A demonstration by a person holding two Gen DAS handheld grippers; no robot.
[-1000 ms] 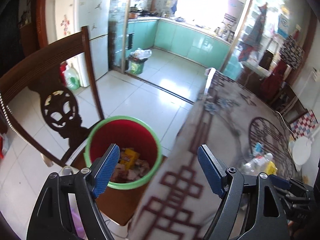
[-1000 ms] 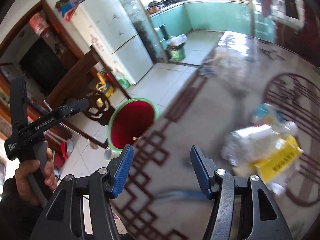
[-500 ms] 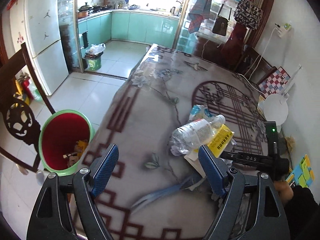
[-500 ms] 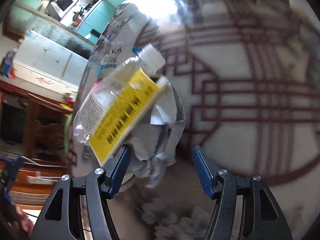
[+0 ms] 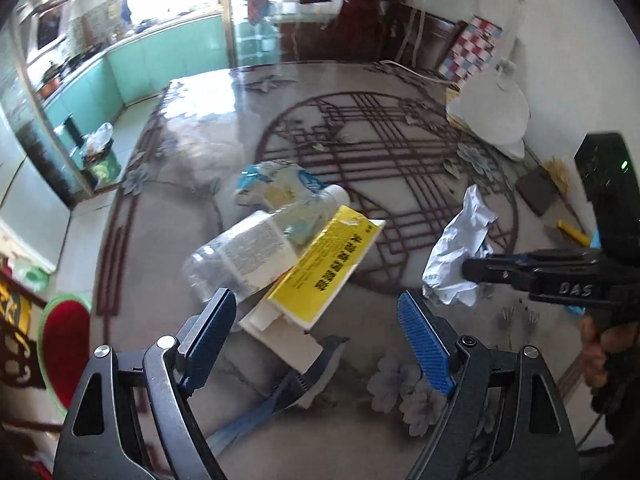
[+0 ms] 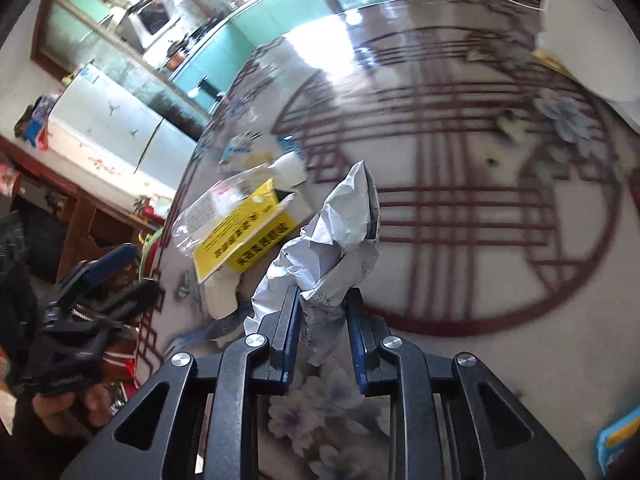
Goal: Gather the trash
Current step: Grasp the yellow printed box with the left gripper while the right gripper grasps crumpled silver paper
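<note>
Paper (image 6: 332, 240), light and crushable, is being pinched low in our right gripper (image 6: 322, 334), jaws just closing; left gripper (image 5: 316, 332) is hovering, jaws released, over the bottle (image 5: 248, 256).

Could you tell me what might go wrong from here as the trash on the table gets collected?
1. The right hand-held gripper pinches only the lower edge of the crumpled paper; it might slip out.
2. The plastic bottle lies partly under the yellow box, so the open left hand-held gripper could nudge the bottle into rolling.
</note>
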